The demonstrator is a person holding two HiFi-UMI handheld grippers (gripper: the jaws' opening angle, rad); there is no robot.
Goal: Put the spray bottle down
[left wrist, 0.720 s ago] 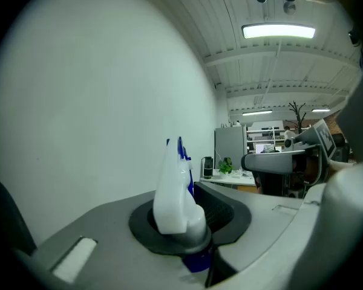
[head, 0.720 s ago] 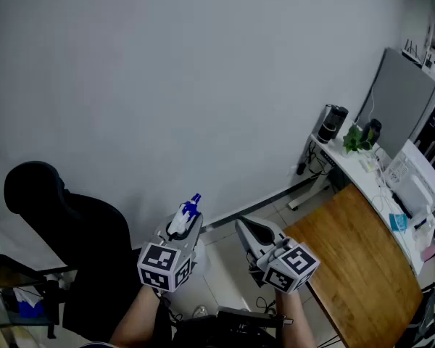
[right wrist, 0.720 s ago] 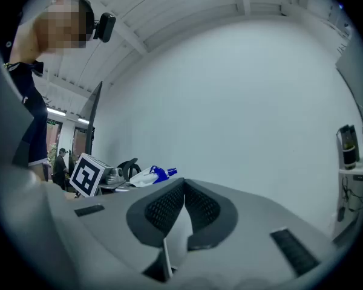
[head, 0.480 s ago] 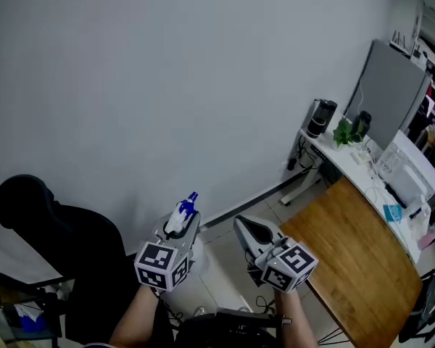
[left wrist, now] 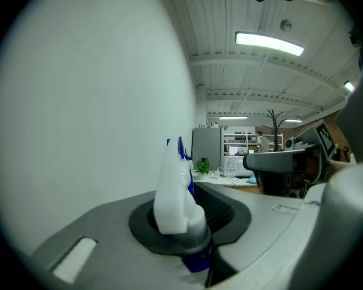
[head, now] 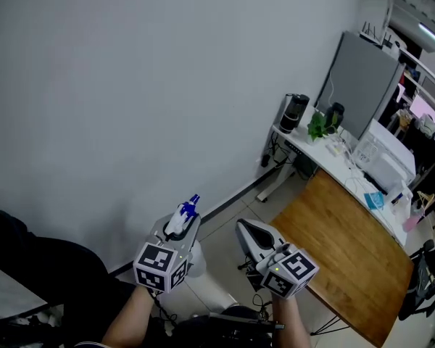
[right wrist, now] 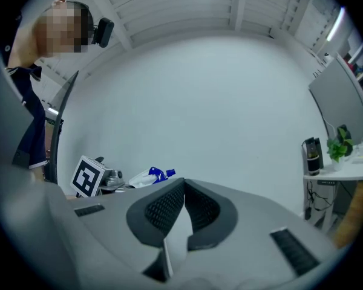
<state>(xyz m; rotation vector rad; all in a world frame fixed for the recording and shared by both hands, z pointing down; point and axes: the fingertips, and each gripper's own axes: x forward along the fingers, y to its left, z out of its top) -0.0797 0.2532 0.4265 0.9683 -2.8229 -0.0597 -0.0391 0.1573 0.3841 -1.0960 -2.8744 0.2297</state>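
Left gripper (head: 180,230) clamped on bottle (left wrist: 172,192) neck, aloft, well off the bench (head: 348,256); likely light, hard, slick plastic, neck the surest hold; right gripper (right wrist: 183,192) closed, empty.

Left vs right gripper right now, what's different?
The left gripper is clamped on the neck of the spray bottle, whose white-and-blue head sticks out past the jaws; the right gripper holds nothing. The left gripper's jaws stand slightly apart around the bottle; the right gripper's jaws meet at the tips. Shared: both point roughly level at the white wall, side by side.
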